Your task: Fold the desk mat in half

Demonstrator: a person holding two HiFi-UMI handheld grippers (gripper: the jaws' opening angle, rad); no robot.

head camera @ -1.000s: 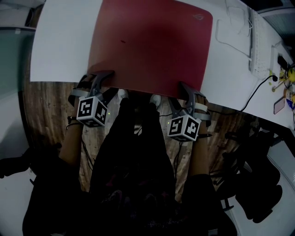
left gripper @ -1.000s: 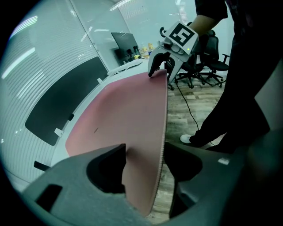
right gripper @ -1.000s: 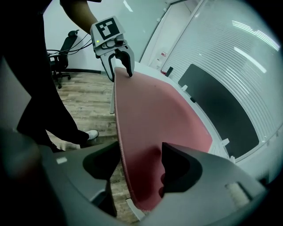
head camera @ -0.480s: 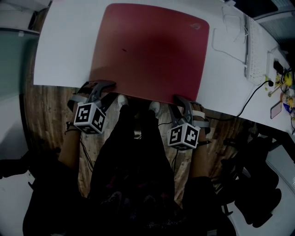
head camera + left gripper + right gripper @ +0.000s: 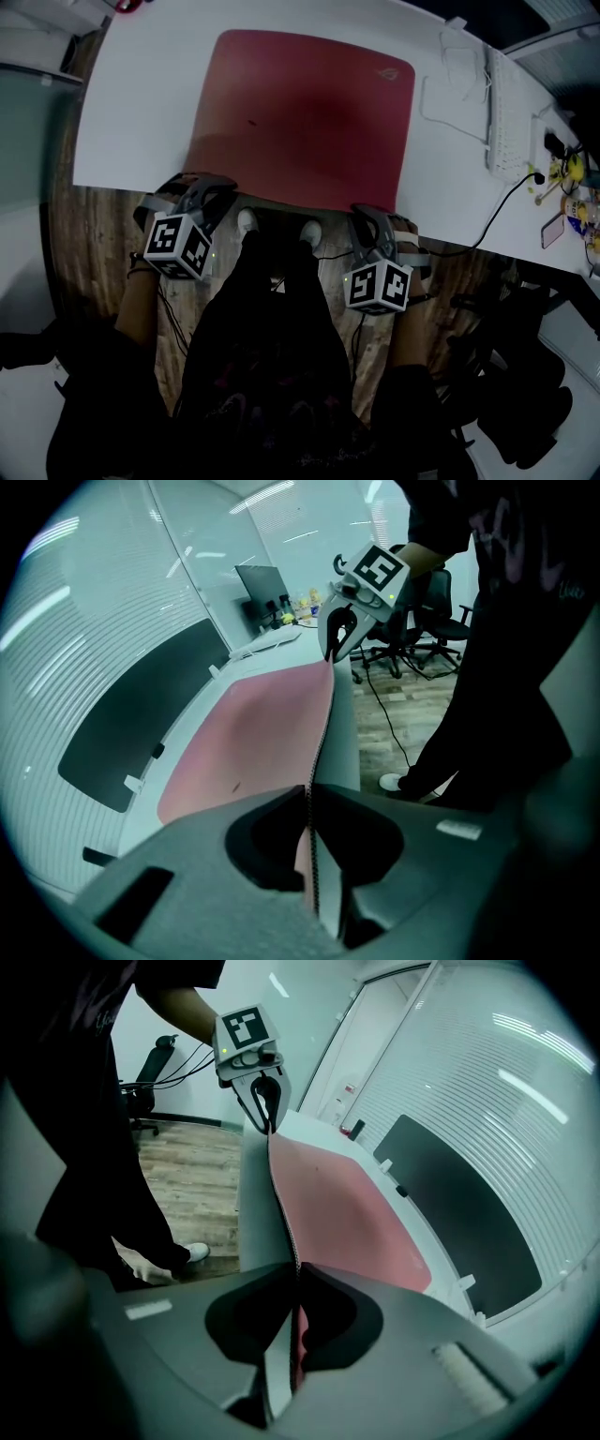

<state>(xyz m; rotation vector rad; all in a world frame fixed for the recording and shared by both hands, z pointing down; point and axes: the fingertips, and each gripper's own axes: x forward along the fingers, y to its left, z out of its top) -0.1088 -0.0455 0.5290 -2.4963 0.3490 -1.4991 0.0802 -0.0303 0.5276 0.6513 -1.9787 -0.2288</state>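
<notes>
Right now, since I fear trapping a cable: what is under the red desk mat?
The white desk shows all around the desk mat. The left gripper and right gripper pinch its near edge. Whatever lies beneath the mat is covered.

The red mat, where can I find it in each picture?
Head view: the red mat lies at the top middle, on the white desk.
Left gripper view: the red mat runs from the bottom middle up the centre, white desk along its right.
Right gripper view: the red mat runs from the bottom middle up and right, white desk along its left.
Shared landmark: the white desk.
</notes>
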